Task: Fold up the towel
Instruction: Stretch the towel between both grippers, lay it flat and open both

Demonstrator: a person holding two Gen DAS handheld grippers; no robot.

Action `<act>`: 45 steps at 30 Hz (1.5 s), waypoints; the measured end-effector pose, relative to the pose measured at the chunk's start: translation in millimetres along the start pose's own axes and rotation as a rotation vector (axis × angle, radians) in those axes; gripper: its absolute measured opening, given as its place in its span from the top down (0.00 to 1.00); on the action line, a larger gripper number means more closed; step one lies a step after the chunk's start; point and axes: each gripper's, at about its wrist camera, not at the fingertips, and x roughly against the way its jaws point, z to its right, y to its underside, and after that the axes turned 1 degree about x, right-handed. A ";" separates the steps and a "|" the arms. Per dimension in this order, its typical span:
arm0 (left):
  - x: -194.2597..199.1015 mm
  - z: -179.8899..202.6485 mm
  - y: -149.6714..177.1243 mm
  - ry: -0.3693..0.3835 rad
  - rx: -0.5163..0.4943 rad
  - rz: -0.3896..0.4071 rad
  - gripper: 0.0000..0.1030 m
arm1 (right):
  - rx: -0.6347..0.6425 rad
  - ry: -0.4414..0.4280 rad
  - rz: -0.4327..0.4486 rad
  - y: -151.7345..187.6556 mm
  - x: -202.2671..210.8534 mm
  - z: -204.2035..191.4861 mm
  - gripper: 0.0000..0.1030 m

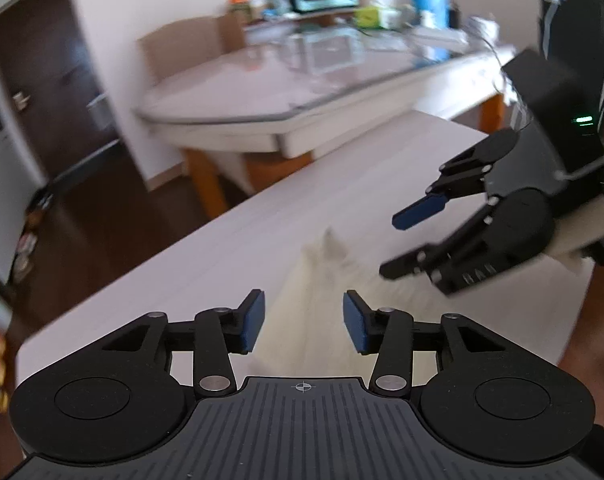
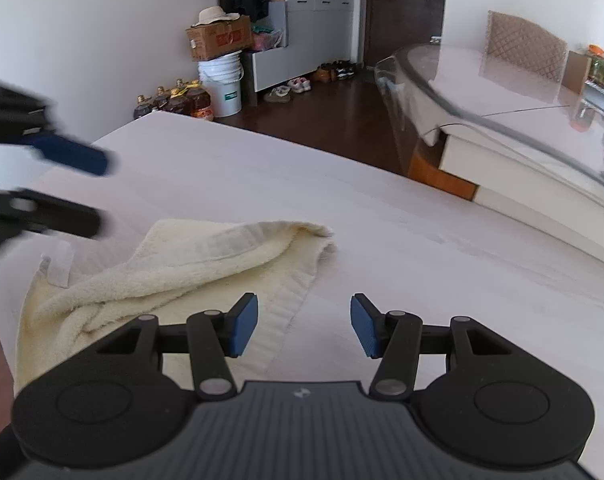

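- Cream terry towel (image 2: 173, 264) lies crumpled on a pale wood-grain tabletop (image 2: 402, 248), its upper layer bunched in loose folds and a white label (image 2: 59, 262) sticking up at its left edge.
- Left hand-held gripper (image 1: 304, 326), seen from its own wrist camera, hangs above the towel with its blue-padded fingers spread apart and nothing between them; that view is smeared by motion blur.
- Right hand-held gripper (image 2: 304, 326) sits low over the towel's right border, fingers likewise apart and empty, the left pad above the ribbed hem and the right pad above bare tabletop.
- From the left wrist view, the right hand-held gripper reaches in from the right edge, its two fingers parted above the cloth.
- Beyond the tabletop's far edge stands a glass-topped dining table (image 2: 522, 92) with a quilted chair (image 2: 526, 46); a white bucket (image 2: 221, 84), a cardboard box (image 2: 217, 38) and oil bottles (image 2: 177, 100) line the far wall on a dark wooden floor (image 2: 334, 120).
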 end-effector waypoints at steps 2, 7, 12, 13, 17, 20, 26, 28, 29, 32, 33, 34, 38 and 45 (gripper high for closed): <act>-22.5 5.3 -7.1 0.014 -0.021 -0.017 0.55 | -0.002 0.008 -0.005 3.3 5.0 5.0 0.46; -71.1 3.0 -15.2 0.014 -0.011 -0.051 0.87 | -0.040 -0.009 -0.009 0.6 2.5 18.4 0.46; -60.8 -25.4 -1.7 -0.006 0.063 -0.019 0.97 | -0.086 -0.037 -0.007 -5.5 -4.3 30.9 0.46; -54.5 -33.8 2.3 -0.013 0.085 -0.007 0.97 | -0.097 -0.052 -0.004 -9.0 -8.2 29.9 0.46; -26.8 -66.7 22.4 -0.054 0.170 0.039 0.97 | -0.137 -0.116 0.019 -26.7 -27.3 22.9 0.46; -12.0 -80.8 35.7 -0.065 0.209 0.053 0.97 | -0.152 -0.156 0.031 -38.8 -43.2 18.0 0.46; 6.3 -88.3 49.3 -0.058 0.228 0.089 0.97 | -0.125 -0.243 0.053 -68.6 -74.2 -5.1 0.47; 10.2 -88.2 50.1 -0.045 0.219 0.102 0.97 | -0.104 -0.259 0.052 -76.9 -83.2 -12.4 0.47; 12.2 -88.2 50.7 -0.038 0.214 0.108 0.97 | -0.100 -0.270 0.047 -79.0 -86.2 -13.8 0.55; 16.1 -89.9 53.3 -0.042 0.220 0.121 0.97 | -0.091 -0.322 0.019 -84.4 -93.3 -17.4 0.93; 17.1 -91.0 54.3 -0.047 0.227 0.125 0.97 | -0.073 -0.303 0.014 -82.7 -88.3 -18.6 0.93; 18.0 -92.4 55.2 -0.050 0.235 0.130 0.97 | -0.054 -0.283 0.009 -80.9 -83.2 -19.7 0.93; 18.2 -101.1 60.0 -0.096 0.290 0.154 0.97 | -0.048 -0.142 0.021 -64.0 -51.9 -0.4 0.94; -7.8 -102.1 58.1 -0.160 0.303 0.106 0.96 | -0.141 0.048 0.024 -35.6 -19.8 57.2 0.93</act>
